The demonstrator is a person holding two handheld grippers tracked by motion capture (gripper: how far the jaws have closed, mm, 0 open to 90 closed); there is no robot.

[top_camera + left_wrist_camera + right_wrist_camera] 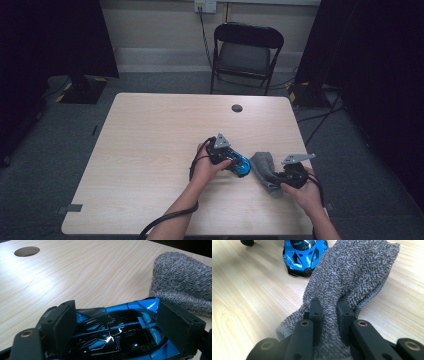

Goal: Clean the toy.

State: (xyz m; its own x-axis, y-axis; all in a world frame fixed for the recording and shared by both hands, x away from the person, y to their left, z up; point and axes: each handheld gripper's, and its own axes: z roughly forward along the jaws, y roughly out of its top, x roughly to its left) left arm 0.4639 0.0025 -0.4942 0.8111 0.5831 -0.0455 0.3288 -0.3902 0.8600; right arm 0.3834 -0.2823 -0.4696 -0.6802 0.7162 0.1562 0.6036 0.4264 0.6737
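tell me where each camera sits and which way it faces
High view: above the person's side, looking forward and down at the table; both forearms, left gripper and right gripper show.
Left gripper view: on the left gripper, looking along its jaws, which flank the car.
Right gripper view: on the right gripper, jaws clamped on the cloth.
Shared: both gripper views show car and cloth.

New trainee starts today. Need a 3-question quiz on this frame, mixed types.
1. True or false: the right gripper is clamped on the grey cloth.
2. What sits between the pads of the left gripper? A) toy car B) cloth C) nothing
3. Which end of the blue toy car faces the right gripper's camera?

Key: 1. True. 2. A, though whether the pads press on it is unclear. 3. Cannot tell nose from tail; it lies beside the cloth on the table.
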